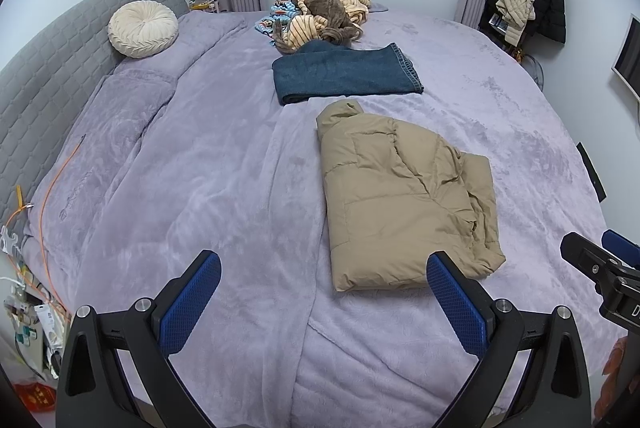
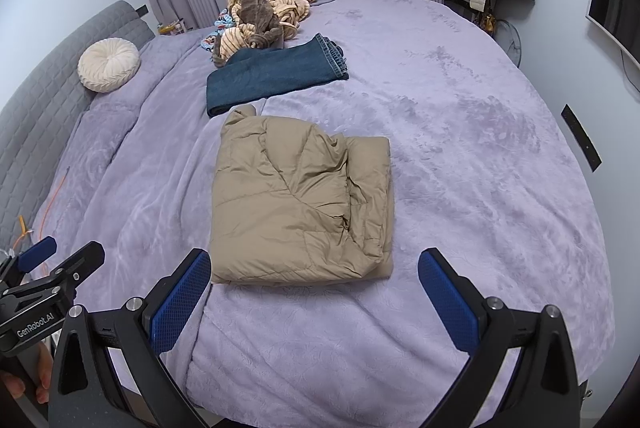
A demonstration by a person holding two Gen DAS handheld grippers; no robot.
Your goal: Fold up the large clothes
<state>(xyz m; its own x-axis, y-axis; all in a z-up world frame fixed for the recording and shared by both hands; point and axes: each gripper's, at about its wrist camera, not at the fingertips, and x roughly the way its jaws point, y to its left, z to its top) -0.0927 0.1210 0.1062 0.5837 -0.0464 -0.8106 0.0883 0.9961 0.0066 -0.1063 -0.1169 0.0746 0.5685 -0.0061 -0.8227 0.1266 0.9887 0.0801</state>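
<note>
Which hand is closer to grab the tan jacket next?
Probably the right gripper: the folded tan jacket lies straight ahead between its open fingers. For the left gripper, it sits off to the right.

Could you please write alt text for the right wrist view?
A folded tan puffer jacket lies on a lilac bed, just beyond the open, empty right gripper. Behind it are folded blue jeans and a heap of unfolded clothes.

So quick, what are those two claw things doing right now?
Left gripper: open, holding nothing.
Right gripper: open, holding nothing, just short of the jacket.
</note>
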